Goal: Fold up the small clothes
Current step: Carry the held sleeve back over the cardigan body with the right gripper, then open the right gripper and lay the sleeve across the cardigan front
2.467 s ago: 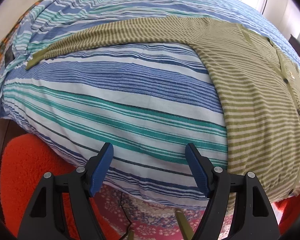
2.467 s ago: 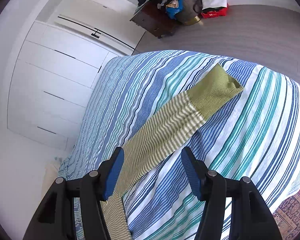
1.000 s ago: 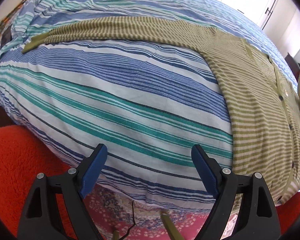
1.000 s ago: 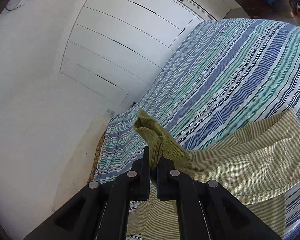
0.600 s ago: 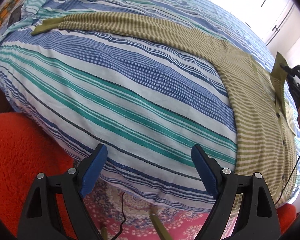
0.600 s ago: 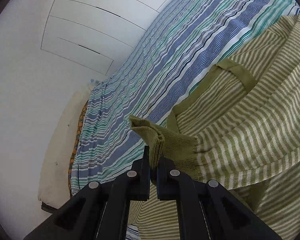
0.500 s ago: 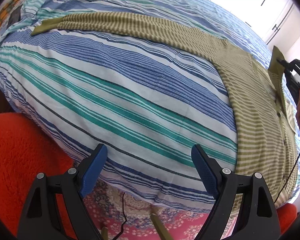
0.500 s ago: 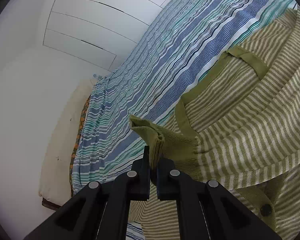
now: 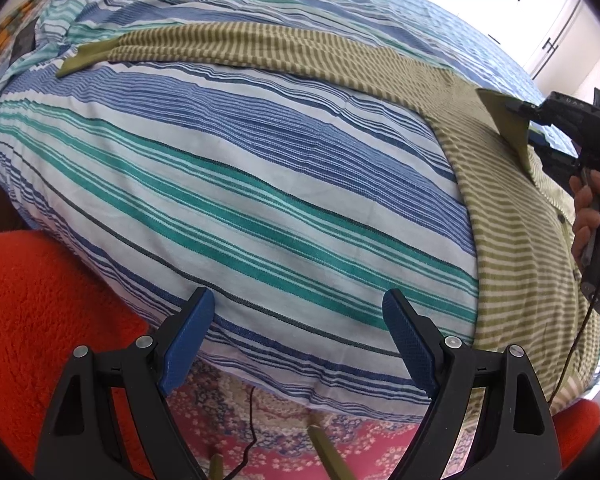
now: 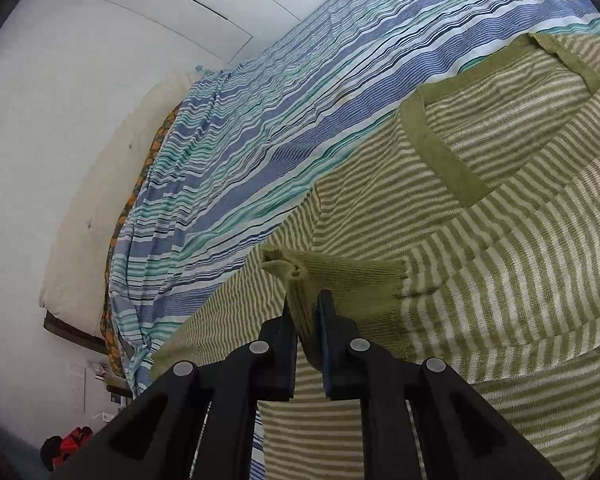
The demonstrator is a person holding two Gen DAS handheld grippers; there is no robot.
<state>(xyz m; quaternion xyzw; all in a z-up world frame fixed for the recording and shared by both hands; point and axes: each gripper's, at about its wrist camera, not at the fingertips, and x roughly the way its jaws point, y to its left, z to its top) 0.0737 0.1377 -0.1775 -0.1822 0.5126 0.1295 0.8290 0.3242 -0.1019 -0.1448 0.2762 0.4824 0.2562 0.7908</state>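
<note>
Olive-and-cream striped knit cardigan point(image 9: 512, 240) is seen at the right of the left wrist view, spread on the blue-and-teal striped bedsheet point(image 9: 260, 184), one sleeve stretched to the upper left; the left gripper point(image 9: 296, 336) hangs wide open and empty. In the right wrist view the plain olive sleeve cuff point(image 10: 324, 272), carried over the body since a second ago, is being let go as the right gripper point(image 10: 306, 312) opens: one sleeve fold is judged nearly laid.

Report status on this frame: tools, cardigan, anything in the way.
Left tool open, empty, over bed edge. Right tool opening, sleeve cuff between its pads. Green striped cardigan flat on bedspread. No obstruction seen.
</note>
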